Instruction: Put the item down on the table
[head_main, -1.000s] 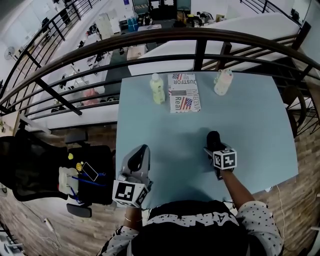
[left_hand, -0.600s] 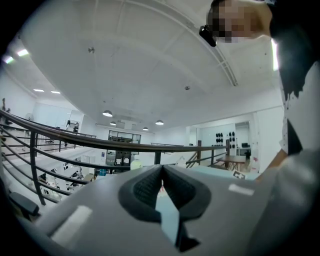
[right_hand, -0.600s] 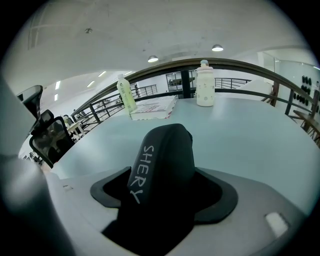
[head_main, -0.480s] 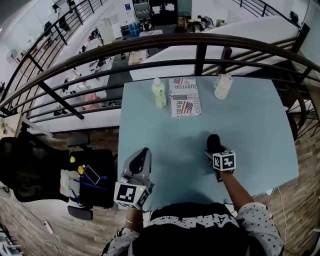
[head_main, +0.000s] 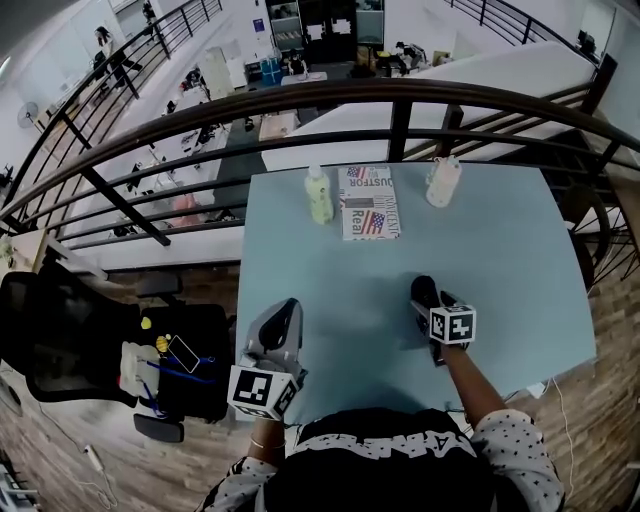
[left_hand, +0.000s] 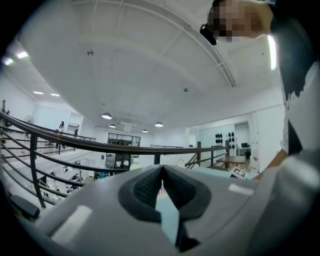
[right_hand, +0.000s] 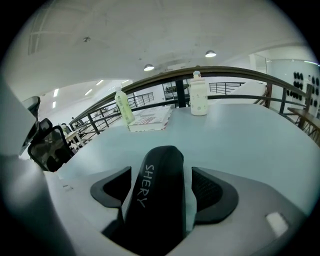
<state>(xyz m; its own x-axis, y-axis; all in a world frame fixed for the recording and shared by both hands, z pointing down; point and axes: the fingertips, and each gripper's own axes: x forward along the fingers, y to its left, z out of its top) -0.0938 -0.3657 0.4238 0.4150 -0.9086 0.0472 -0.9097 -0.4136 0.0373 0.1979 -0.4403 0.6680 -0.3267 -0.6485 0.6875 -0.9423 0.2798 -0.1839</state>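
The item is a black oblong case (head_main: 423, 288) with "SHERY" in white letters (right_hand: 159, 167). My right gripper (head_main: 431, 303) is shut on it, one pad on each side, and holds it low over the light blue table (head_main: 510, 250), right of the middle. Whether the case touches the tabletop I cannot tell. In the right gripper view the case fills the gap between the jaws of the right gripper (right_hand: 162, 189). My left gripper (head_main: 283, 308) hovers at the table's near left edge. Its pads meet at the tips with nothing between them (left_hand: 162, 170).
At the table's far side stand a pale yellow bottle (head_main: 319, 194), a printed box (head_main: 369, 202) and a white bottle (head_main: 443, 181). A dark railing (head_main: 400, 98) curves behind the table. A black chair (head_main: 60, 335) stands to the left, off the table.
The head camera has tilted a little, so the table sits lower in view. Both grippers keep their places and their grip.
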